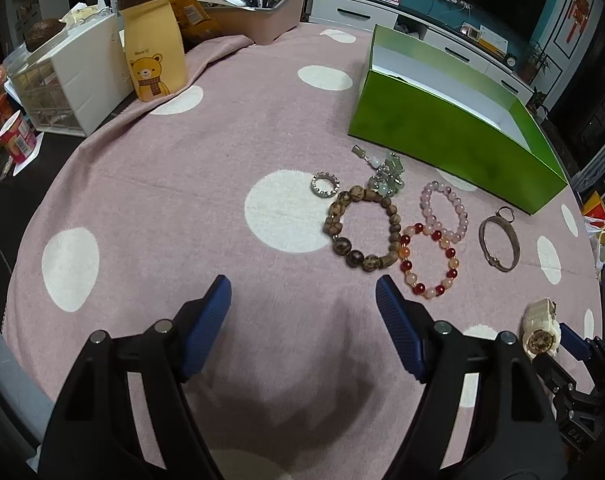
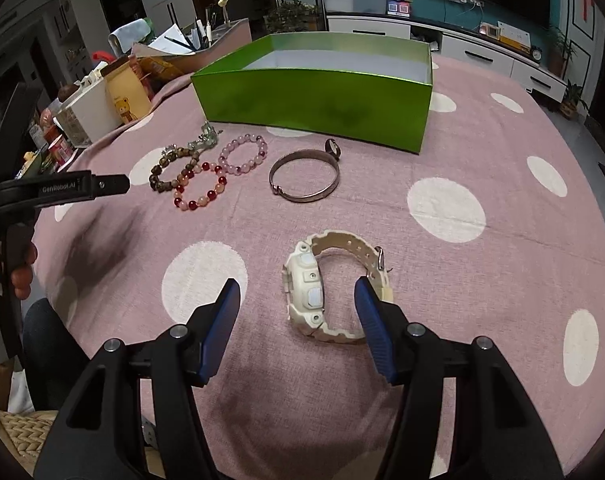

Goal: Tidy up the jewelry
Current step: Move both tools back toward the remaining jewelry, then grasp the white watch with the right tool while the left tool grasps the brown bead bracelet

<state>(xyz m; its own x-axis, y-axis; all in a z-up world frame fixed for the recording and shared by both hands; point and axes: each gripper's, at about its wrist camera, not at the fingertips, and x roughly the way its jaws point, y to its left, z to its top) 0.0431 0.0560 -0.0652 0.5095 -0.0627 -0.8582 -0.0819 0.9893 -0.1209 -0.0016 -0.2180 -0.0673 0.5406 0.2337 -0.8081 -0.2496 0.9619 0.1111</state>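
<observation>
A cream watch (image 2: 326,288) lies on the pink dotted cloth between the fingers of my open right gripper (image 2: 296,294); it also shows in the left wrist view (image 1: 540,334). My left gripper (image 1: 302,290) is open and empty, just short of a brown wooden bead bracelet (image 1: 360,226). Beside it lie a red and orange bead bracelet (image 1: 428,262), a pink bead bracelet (image 1: 444,210), a metal bangle (image 1: 498,246), a small ring (image 1: 505,213), a sparkly ring (image 1: 325,185) and a jade charm cluster (image 1: 384,174). An open green box (image 1: 442,136) stands behind them.
At the far left stand a yellow bear pouch (image 1: 154,44), a white drawer unit (image 1: 74,76) and a pen tray (image 1: 258,12). The cloth (image 1: 182,200) drops off at the table's left edge. A white TV cabinet (image 2: 482,52) is behind the table.
</observation>
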